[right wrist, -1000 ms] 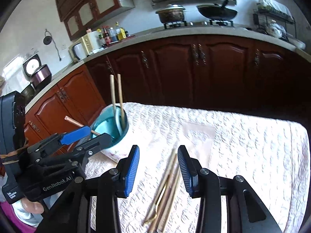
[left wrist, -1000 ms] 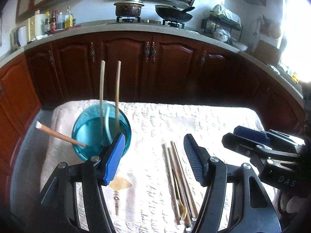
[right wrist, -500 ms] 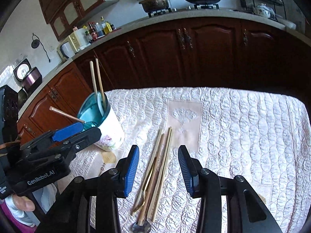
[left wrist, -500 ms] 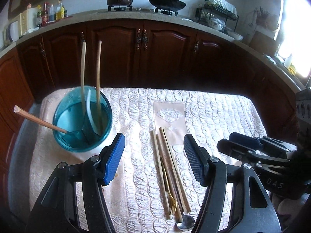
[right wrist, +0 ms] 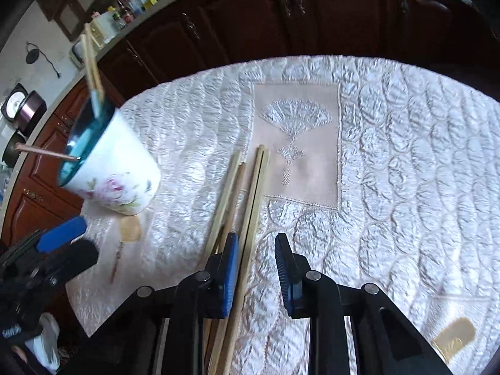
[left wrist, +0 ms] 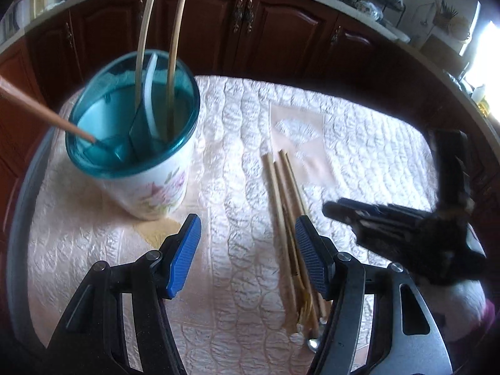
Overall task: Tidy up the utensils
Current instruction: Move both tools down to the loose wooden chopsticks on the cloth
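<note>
Here, quilted cloth before dark cabinets — left tongs released, right tongs closing around chopsticks.

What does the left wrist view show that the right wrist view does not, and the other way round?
Only the left wrist view shows the teal inside of the utensil holder with its dividers, and a spoon bowl at the near end of the chopsticks.

Only the right wrist view shows the right hand-held gripper closing around one pair of chopsticks, not yet pinching, and the embroidered fan panel whole.

Both show the holder, the chopsticks lying on the quilted tablecloth and the dark cabinets.
</note>
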Available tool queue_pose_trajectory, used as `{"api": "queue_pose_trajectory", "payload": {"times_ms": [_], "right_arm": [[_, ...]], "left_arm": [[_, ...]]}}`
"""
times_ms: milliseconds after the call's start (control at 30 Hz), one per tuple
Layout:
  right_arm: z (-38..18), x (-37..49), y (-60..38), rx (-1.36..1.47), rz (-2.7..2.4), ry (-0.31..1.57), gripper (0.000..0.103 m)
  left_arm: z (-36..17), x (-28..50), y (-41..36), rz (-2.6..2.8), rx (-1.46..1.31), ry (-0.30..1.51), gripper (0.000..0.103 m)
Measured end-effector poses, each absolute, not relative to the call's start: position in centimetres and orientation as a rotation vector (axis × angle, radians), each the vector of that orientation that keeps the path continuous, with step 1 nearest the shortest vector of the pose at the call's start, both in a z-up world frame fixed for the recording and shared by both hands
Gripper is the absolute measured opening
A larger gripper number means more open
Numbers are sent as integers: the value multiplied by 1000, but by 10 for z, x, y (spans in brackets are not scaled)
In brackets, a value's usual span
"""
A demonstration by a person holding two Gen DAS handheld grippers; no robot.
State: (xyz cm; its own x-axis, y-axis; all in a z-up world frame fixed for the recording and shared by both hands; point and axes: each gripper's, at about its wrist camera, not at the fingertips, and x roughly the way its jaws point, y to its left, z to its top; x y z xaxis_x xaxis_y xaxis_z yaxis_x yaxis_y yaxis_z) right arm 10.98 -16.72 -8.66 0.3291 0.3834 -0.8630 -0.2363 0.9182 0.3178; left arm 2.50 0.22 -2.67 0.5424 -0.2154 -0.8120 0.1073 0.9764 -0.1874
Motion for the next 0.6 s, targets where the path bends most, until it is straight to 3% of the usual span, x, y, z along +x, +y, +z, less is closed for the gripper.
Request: {"api": "queue_pose_trajectory", "payload": {"times_ms": [400,533,600], "right_arm": [[-114,139,-142,22,392,1218,23],[-115,145,-145,30,394,1216,8],[-113,145,-158,44,388,1217,7]], "left_arm": [[-52,43,5,-183,-135,1041,63],[-60,47,-1,-192,-127,1058,63],[-62,49,-2,-196,-125,1057,63]]}}
